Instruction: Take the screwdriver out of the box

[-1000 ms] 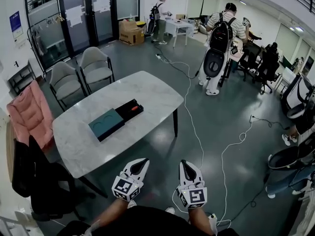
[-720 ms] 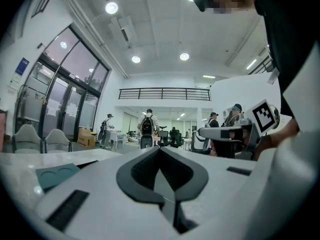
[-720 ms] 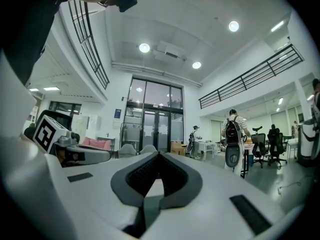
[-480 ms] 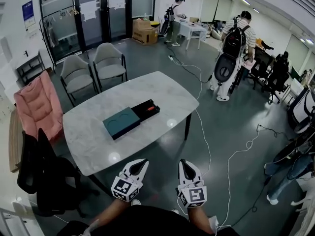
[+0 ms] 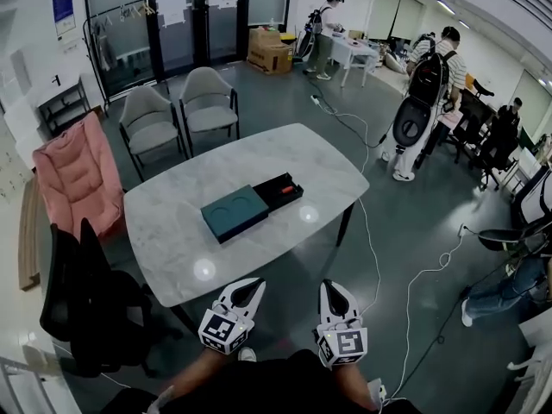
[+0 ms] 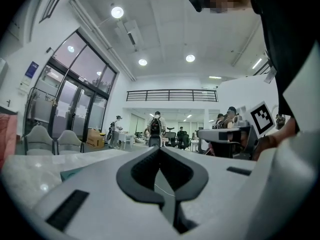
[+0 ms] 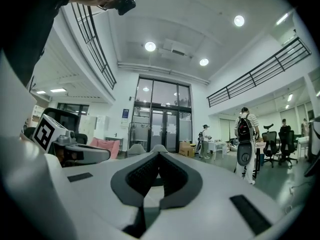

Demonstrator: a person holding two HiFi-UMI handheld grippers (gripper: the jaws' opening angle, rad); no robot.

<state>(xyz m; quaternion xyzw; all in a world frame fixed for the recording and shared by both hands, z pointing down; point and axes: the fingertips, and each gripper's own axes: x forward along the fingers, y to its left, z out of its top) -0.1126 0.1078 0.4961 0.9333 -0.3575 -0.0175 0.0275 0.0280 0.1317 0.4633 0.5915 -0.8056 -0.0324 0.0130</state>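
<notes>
The table was the biggest thing in front of you: a pale, rounded slab with grey marble veining and a glossy top that caught two round light spots. It filled the middle of the head view. Two grey padded chairs stood side by side past its upper-left edge.

Near the centre of the table lay the box, flat and oblong, set on a diagonal. A matte teal cover with two shallow round impressions took up its lower-left part, and an open black tray showed at its upper-right end.

At the bottom of the head view you held both claws level over the smooth grey floor, short of the table's near edge and well apart from the box. The left gripper was closed right down and empty. In its own view the dark ribbed pads met at the tip, leaving only a diamond-shaped hollow behind them, with white plastic shells on either side. The right gripper matched it: its pads were pressed together at the point, gripping nothing and touching nothing.

The screwdriver lay inside the black tray. It showed only as a small red-orange sliver, too small for its shape to be made out.
</notes>
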